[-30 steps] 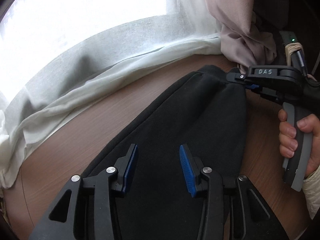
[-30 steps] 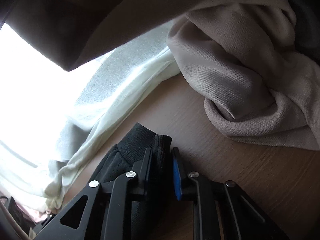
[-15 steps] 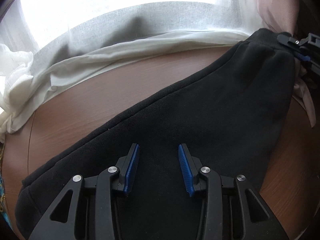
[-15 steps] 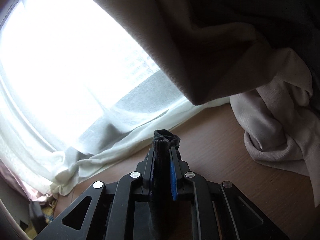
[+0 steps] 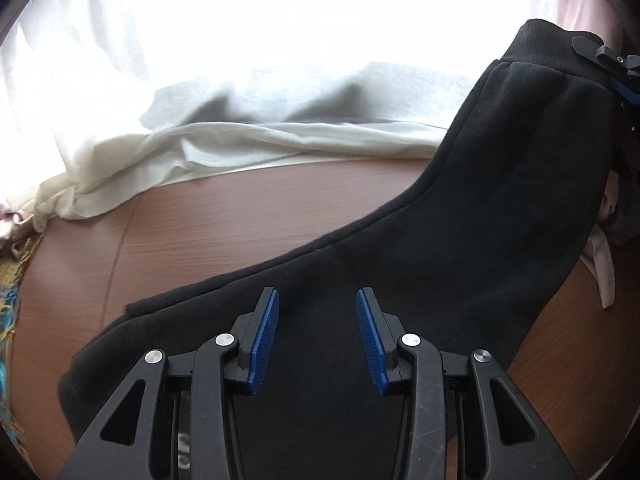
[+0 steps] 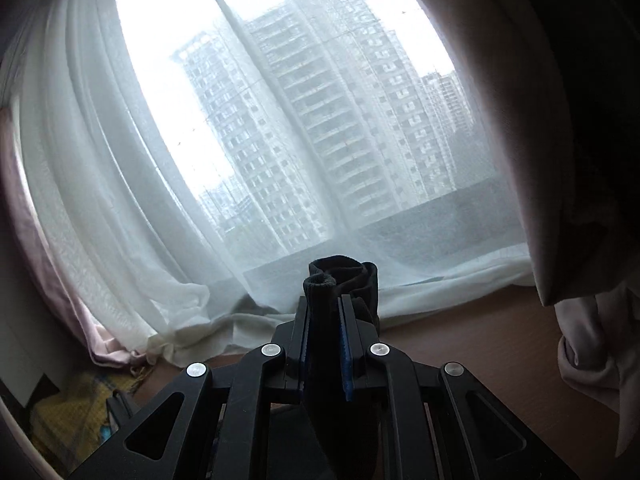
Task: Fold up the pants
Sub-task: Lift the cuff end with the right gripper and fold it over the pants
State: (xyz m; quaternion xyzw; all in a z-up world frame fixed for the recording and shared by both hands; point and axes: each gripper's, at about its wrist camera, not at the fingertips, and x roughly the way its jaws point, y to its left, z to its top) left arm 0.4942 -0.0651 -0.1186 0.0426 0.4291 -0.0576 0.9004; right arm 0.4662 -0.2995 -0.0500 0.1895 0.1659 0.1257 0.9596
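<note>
Around your work, a sheer white curtain [image 5: 224, 148] pools along the far edge of the brown wood-grain table [image 5: 208, 232], and a heavier pale pink drape [image 6: 580, 340] hangs and bunches at the right, its folds resting on the tabletop close to your right gripper. A patterned yellow and turquoise cloth [image 5: 8, 312] shows off the left end of the table. Through the curtain, tall grey apartment towers [image 6: 320, 128] fill the window.

The black fleece pants [image 5: 460, 240] lie between those fabrics, with their lower part spread flat on the table under your left gripper [image 5: 317, 336]. From there the long axis runs diagonally up to the right, rising off the wood to the ribbed cuff [image 5: 548, 52], which points toward the window.

Your left gripper hovers over the dark cloth with its blue ribbed pads wide apart and nothing between them; whether the tips touch the fabric cannot be told. Your right gripper [image 6: 325, 332] has its pads closed tight on the ribbed cuff [image 6: 340, 276], which sticks up past the fingertips in a rolled bunch, held above the table in front of the curtain.
</note>
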